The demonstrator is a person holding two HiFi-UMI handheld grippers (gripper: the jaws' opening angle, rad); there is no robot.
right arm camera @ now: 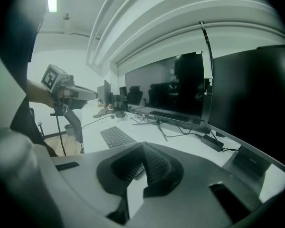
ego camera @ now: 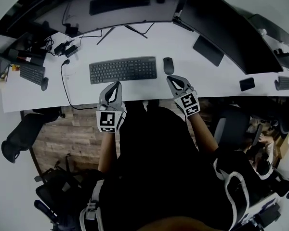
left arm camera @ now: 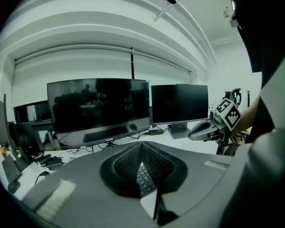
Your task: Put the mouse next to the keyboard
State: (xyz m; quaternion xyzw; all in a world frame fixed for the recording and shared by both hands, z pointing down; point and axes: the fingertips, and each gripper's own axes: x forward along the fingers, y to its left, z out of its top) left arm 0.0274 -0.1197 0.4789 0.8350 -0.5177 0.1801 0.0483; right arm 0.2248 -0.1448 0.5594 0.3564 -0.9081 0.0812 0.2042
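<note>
Mouse (ego camera: 168, 65): lying on bench (ego camera: 183, 52), just right of keyboard (ego camera: 123, 70), apparently already placed.
Left hand-held gripper (ego camera: 117, 84): hovering closed and empty near keyboard's front edge.
Right hand-held gripper (ego camera: 170, 78): hovering closed and empty, just short of mouse.
Risk: drifting forward and nudging mouse away from keyboard, or catching keyboard's edge while pulling back.

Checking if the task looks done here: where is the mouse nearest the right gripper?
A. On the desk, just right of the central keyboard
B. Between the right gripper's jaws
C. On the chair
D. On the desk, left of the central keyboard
A: the head view shows the mouse lying on the white desk just right of the keyboard, with a small gap between them, while the right gripper is shut and empty.
</note>
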